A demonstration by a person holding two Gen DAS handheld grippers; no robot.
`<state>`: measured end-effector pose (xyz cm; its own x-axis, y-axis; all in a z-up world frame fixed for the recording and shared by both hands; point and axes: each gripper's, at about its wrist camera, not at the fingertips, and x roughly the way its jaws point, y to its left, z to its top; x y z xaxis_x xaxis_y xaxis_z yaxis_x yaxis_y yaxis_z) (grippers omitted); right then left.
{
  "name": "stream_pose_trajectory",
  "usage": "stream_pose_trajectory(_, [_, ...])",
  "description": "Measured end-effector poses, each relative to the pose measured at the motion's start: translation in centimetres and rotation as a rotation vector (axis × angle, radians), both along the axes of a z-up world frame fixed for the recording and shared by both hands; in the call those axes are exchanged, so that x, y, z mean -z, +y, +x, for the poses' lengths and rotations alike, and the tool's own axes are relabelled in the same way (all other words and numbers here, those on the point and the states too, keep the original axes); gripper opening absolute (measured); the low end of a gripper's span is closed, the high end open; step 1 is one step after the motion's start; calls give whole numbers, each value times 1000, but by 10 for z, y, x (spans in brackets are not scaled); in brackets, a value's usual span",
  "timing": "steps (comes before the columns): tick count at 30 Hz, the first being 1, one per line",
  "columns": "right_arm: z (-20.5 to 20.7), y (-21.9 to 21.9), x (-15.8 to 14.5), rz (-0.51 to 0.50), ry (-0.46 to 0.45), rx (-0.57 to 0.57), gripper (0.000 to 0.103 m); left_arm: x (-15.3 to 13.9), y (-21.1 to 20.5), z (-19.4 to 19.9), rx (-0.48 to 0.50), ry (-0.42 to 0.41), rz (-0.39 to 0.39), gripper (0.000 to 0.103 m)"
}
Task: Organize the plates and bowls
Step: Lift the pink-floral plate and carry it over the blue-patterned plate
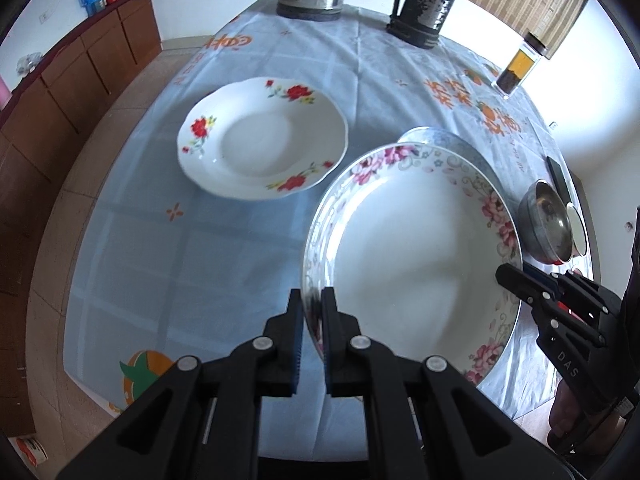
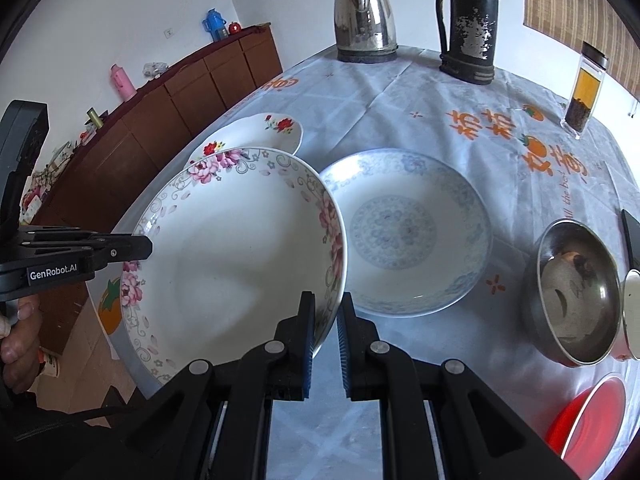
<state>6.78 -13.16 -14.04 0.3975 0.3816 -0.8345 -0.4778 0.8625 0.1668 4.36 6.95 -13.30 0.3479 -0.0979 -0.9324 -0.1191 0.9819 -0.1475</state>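
A large plate with pink flowers (image 1: 408, 256) hangs tilted above the table, held by both grippers on opposite sides of its rim. My left gripper (image 1: 312, 304) is shut on its left rim and shows from the side in the right wrist view (image 2: 144, 246). My right gripper (image 2: 326, 312) is shut on the plate's (image 2: 236, 264) right rim and shows in the left wrist view (image 1: 516, 276). A white plate with red roses (image 1: 262, 140) lies on the cloth beyond. A blue-patterned plate (image 2: 408, 232) lies to the right, partly hidden behind the held plate.
A steel bowl (image 2: 576, 292) and a red bowl (image 2: 588, 416) sit near the table's right edge. At the far side stand a steel kettle (image 2: 366, 20), a dark thermos (image 2: 470, 20) and a glass jar (image 2: 586, 92). A wooden cabinet (image 2: 180, 96) lines the left wall.
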Motion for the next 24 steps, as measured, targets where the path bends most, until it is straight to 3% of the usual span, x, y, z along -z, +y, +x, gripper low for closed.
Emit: stream_pose_trajectory(24, [27,-41,-12,12,-46,114,12,-15,-41,41,92,-42,12,5])
